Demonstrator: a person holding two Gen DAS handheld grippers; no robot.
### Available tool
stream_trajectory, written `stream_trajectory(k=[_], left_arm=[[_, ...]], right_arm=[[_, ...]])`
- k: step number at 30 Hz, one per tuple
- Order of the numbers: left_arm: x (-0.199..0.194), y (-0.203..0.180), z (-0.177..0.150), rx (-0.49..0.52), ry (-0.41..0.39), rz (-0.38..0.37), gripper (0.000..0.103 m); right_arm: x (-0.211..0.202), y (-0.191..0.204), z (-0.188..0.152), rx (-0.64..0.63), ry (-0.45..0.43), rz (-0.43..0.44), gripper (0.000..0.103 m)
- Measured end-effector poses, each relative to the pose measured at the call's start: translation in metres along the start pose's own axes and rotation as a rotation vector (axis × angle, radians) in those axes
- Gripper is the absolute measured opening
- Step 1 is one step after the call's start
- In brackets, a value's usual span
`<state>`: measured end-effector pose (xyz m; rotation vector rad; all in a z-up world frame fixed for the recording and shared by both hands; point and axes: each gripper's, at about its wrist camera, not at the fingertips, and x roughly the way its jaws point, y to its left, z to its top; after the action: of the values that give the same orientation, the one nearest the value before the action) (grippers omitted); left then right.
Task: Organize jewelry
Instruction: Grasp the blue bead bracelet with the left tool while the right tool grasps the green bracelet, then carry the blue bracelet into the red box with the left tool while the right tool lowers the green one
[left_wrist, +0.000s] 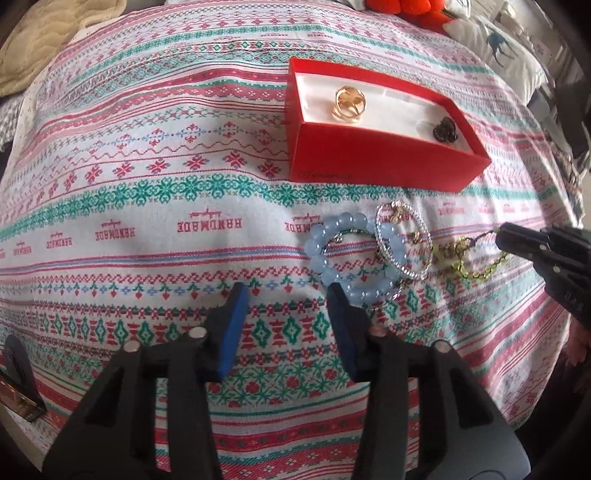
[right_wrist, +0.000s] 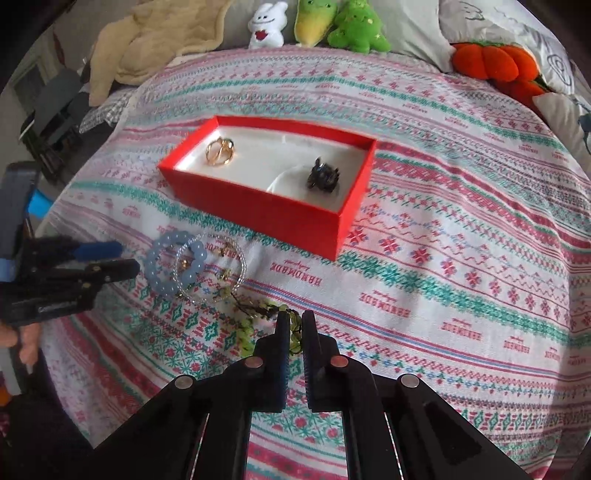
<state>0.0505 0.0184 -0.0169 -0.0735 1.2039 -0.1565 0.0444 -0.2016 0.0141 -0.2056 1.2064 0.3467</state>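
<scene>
Here right hand-held gripper (right_wrist: 294, 325) pinches green chain (right_wrist: 255, 321); red box (right_wrist: 258, 210) well apart.

Red box (right_wrist: 258, 214) with white lining; pale blue bead bracelet (left_wrist: 351, 258); yellow-green bead strand (right_wrist: 258, 325); bedspread (right_wrist: 461, 258) banded in pink, red, teal folk motifs.

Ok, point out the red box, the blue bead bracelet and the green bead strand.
red box (right_wrist: 258, 216): right wrist view, near outer wall.
blue bead bracelet (left_wrist: 317, 236): left wrist view, a bead on its left side.
green bead strand (right_wrist: 251, 325): right wrist view, beads left of the fingers.
</scene>
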Motion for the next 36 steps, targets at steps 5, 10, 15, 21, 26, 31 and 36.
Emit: stream_trajectory(k=[5,10,15,21,26,31,36], left_arm=[[0.002,0.012,0.007,-0.109,0.012,-0.125,0.037],[0.01,0.016,0.014,-0.166,0.026,-0.152,0.034],[0.02,0.009,0.022,-0.176,0.033,-0.116,0.027],[0.031,-0.002,0.028,-0.151,0.042,-0.094,0.019],[0.036,-0.004,0.027,-0.103,0.039,-0.079,0.013],[0.029,-0.004,0.028,-0.096,0.017,-0.107,0.013],[0.002,0.003,0.024,-0.084,-0.044,-0.124,0.013]], right_arm=[[-0.009,-0.01,-0.002,0.024,-0.019,-0.005,0.006],[-0.006,-0.014,-0.001,0.032,-0.003,-0.003,0.006],[-0.001,-0.011,0.003,0.029,0.002,0.001,0.006],[0.006,-0.013,0.005,0.039,0.016,-0.001,0.006],[0.011,-0.015,0.007,0.042,0.029,-0.002,0.006],[0.004,-0.014,0.01,0.037,0.005,0.003,0.006],[-0.012,-0.011,0.014,0.033,-0.041,0.019,0.006]])
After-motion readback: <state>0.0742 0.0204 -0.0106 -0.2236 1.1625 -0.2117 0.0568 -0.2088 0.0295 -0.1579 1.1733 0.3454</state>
